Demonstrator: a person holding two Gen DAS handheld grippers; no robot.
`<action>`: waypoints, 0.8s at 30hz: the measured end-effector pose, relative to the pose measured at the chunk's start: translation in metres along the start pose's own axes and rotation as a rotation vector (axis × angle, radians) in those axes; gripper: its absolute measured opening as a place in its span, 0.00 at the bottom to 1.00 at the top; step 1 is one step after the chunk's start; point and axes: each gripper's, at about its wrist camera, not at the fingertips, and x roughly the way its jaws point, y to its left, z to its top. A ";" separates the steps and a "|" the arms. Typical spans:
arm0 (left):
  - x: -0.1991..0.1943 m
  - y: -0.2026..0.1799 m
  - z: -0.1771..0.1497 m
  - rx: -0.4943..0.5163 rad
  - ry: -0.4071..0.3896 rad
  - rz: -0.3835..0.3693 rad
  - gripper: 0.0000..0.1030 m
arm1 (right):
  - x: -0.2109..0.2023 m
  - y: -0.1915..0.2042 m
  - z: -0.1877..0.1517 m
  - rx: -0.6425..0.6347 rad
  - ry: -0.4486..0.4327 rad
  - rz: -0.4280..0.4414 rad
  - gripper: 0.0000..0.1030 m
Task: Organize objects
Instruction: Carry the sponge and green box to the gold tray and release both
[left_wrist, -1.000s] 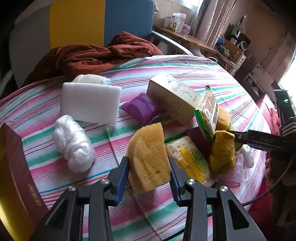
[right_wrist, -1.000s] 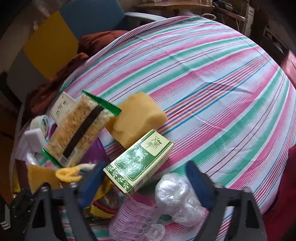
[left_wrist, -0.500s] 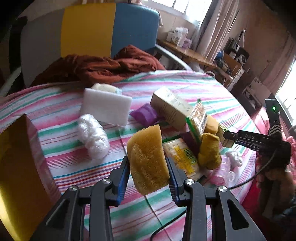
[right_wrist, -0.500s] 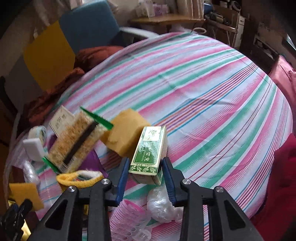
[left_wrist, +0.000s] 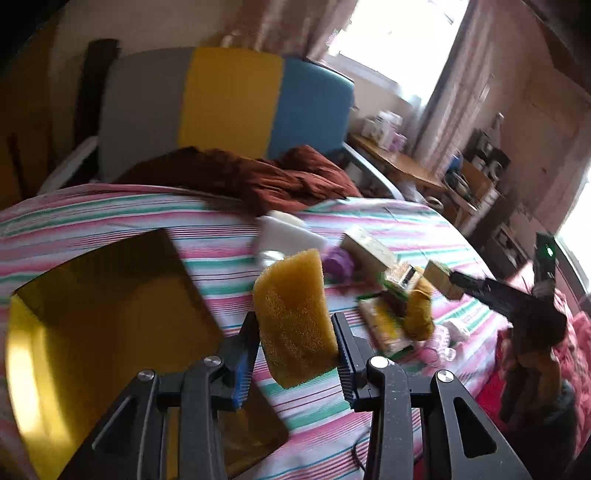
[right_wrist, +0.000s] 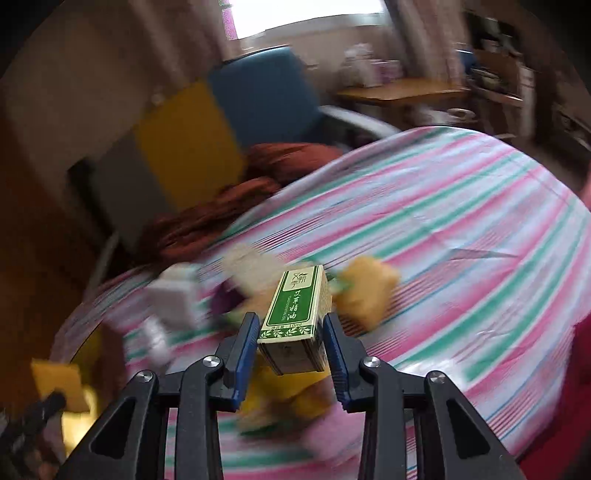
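Sponge (left_wrist: 293, 317), clamped in the left tongs (left_wrist: 295, 354), hangs beside the gold box (left_wrist: 110, 321); green carton (right_wrist: 295, 317), clamped in the right tongs (right_wrist: 290, 354), follows. Carrying step; next, lower into that box.

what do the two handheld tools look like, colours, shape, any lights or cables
Both match: the left tool and right tool each have matte black angular arms with triangular cut-outs, silver round bolts at the joints, and two fingers lined with ribbed blue pads. Seen from the left camera, the right tool's black body carries a small green light. A thin dark cable runs over the striped cloth.
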 end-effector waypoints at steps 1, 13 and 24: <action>-0.007 0.009 -0.003 -0.014 -0.007 0.015 0.38 | -0.004 0.010 -0.007 -0.019 0.008 0.028 0.34; -0.071 0.123 -0.059 -0.211 -0.035 0.273 0.40 | 0.034 0.211 -0.094 -0.338 0.299 0.416 0.34; -0.104 0.169 -0.086 -0.327 -0.093 0.414 0.77 | 0.061 0.294 -0.165 -0.555 0.416 0.433 0.47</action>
